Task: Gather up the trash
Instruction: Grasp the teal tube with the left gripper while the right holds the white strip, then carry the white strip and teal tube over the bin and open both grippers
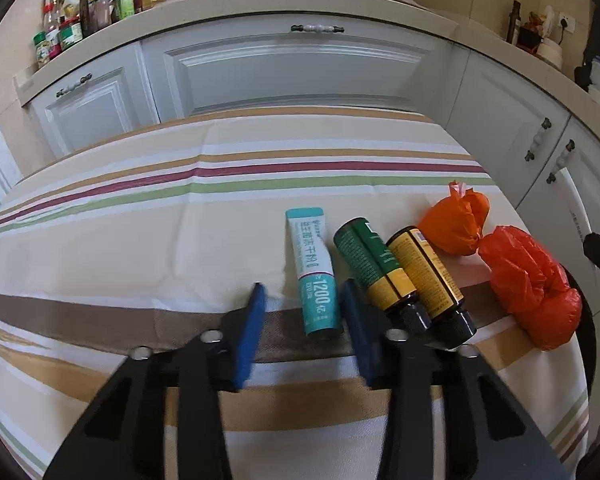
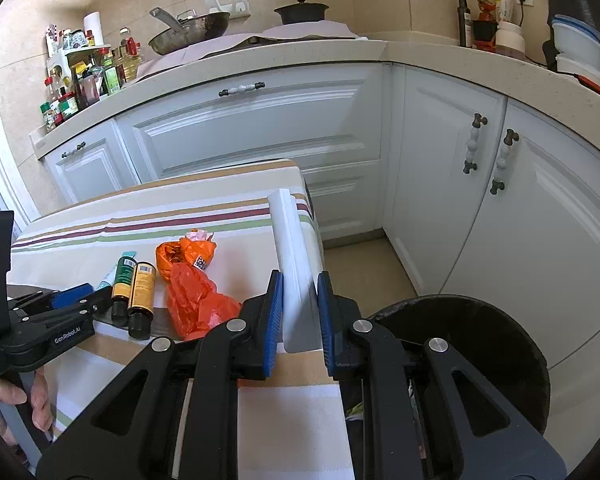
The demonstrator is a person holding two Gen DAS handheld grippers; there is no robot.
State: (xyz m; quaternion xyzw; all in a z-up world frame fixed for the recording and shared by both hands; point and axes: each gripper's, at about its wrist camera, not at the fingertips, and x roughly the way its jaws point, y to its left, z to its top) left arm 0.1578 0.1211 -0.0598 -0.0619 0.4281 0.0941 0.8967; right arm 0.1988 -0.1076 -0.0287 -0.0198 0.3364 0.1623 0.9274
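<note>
While we gripped a white box (image 2: 294, 264) in our right gripper (image 2: 299, 304) | teal tube (image 1: 315, 276) lay on striped cloth (image 1: 140, 240) between our left gripper's (image 1: 302, 308) parted, untouching pads.

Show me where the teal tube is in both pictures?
Left wrist view: the teal tube lies lower middle on the striped tablecloth, between the left gripper fingers.
Right wrist view: only a sliver of it peeks out at the left.
Shared landmark: the green bottle beside it.
</note>
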